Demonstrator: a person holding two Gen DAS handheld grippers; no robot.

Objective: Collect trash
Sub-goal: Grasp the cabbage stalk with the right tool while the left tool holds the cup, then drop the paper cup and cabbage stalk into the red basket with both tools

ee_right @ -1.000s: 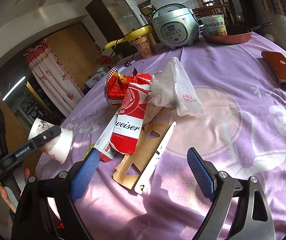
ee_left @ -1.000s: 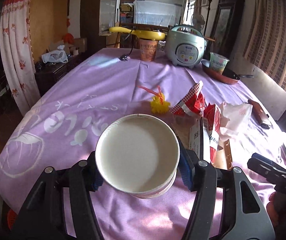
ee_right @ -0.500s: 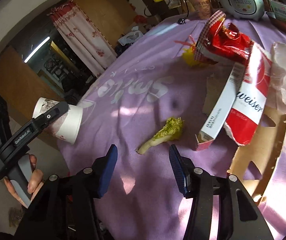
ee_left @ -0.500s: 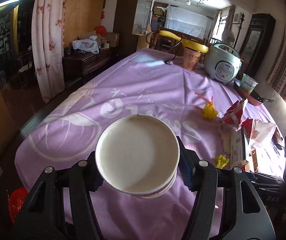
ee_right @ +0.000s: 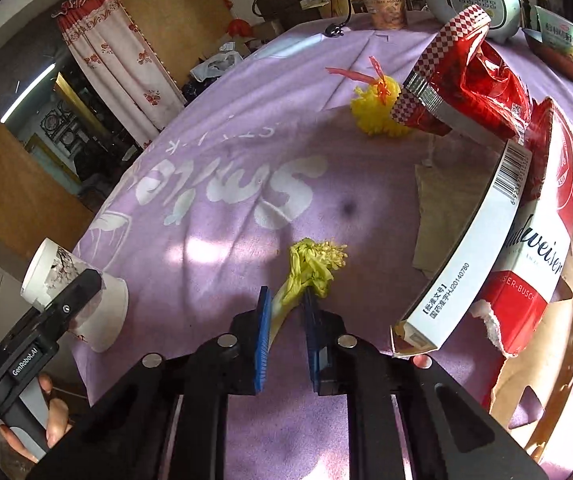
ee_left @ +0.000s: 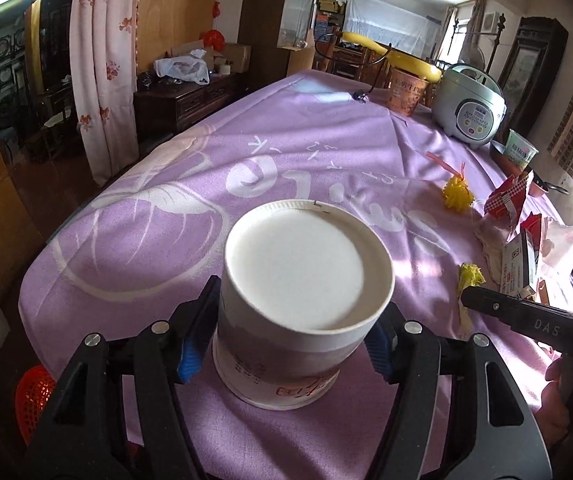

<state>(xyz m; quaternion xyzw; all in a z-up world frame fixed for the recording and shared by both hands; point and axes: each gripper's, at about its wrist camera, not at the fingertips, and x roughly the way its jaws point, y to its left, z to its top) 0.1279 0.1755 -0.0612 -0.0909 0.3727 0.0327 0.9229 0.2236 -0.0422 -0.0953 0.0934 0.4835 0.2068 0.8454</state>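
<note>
My left gripper (ee_left: 282, 348) is shut on a white paper cup (ee_left: 302, 280), bottom facing the camera, held near the table's near corner; the cup also shows at the left of the right wrist view (ee_right: 74, 292). My right gripper (ee_right: 286, 324) is shut on the stalk of a yellow-green vegetable scrap (ee_right: 306, 272) lying on the purple tablecloth (ee_right: 214, 152); the scrap shows in the left wrist view (ee_left: 470, 280) too. More trash lies to the right: a red snack bag (ee_right: 470, 80), a white carton (ee_right: 470, 252), a torn red beer box (ee_right: 538, 248), brown cardboard (ee_right: 558, 360).
A yellow pompom with a red tie (ee_right: 378, 108) lies mid-table. At the far end stand a noodle cup (ee_left: 406, 92), a rice cooker (ee_left: 470, 108) and a pan holding a green cup (ee_left: 520, 152). A red basket (ee_left: 34, 400) sits on the floor at the left.
My right gripper has moved forward and closed on the vegetable scrap. My left gripper, still holding the cup, has drawn back and turned slightly left.
</note>
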